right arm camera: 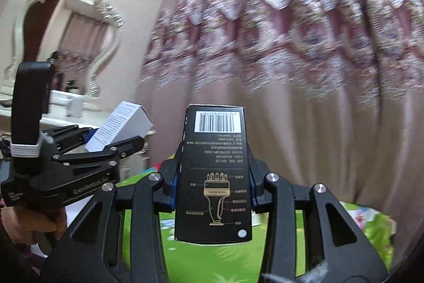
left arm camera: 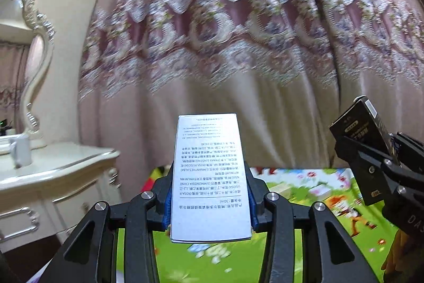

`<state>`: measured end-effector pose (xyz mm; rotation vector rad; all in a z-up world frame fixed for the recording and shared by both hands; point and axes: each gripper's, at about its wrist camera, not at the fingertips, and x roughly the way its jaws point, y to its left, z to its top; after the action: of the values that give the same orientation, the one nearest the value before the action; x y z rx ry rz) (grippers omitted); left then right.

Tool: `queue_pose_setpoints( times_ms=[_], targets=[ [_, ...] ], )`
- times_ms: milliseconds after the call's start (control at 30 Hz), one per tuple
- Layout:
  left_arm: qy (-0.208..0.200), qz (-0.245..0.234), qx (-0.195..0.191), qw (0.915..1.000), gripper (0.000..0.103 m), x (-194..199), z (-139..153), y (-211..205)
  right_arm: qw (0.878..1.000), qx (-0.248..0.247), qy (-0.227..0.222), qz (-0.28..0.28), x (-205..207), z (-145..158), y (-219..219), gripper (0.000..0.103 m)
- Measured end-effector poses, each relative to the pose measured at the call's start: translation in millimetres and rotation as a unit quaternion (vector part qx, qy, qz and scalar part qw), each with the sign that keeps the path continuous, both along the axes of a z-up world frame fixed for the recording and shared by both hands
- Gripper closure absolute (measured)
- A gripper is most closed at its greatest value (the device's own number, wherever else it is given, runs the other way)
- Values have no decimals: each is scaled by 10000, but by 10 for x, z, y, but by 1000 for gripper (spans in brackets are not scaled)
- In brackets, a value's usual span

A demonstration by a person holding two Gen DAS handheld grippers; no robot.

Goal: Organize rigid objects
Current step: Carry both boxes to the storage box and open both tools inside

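My left gripper (left arm camera: pixel 210 192) is shut on a white carton (left arm camera: pixel 209 177) with printed text, held level between the blue pads. In the right wrist view that same white carton (right arm camera: pixel 120 127) and the left gripper (right arm camera: pixel 106 142) show at the left, a hand below them. My right gripper (right arm camera: pixel 213 184) is shut on a black box (right arm camera: pixel 214 177) with a barcode and a gold drawing. From the left wrist view the black box (left arm camera: pixel 357 129) and the right gripper (left arm camera: pixel 381 158) appear at the right edge. Both boxes hang in the air above a green cartoon mat (left arm camera: pixel 304 192).
A pink curtain (left arm camera: pixel 238 44) with a lace band fills the background. At the left stands a cream dressing table (left arm camera: pixel 53 169) with an ornate mirror (right arm camera: pixel 66 31) and a white cup (left arm camera: pixel 22 150). The green mat (right arm camera: pixel 148 243) spreads below both grippers.
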<state>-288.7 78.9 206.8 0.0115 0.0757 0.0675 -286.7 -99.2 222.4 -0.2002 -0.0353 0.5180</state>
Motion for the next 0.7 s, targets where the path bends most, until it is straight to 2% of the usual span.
queue_pose_setpoints(
  times_ms=[367,700],
  targets=[
    [597,694,-220,9956,60,-220,-298,647,9900,-457,730,1114,128,-221,742,60],
    [1274,1231,-520,9828,60,-441,-738,1120,9686,-1126,1186,1874,77,-556,1424,60]
  ],
)
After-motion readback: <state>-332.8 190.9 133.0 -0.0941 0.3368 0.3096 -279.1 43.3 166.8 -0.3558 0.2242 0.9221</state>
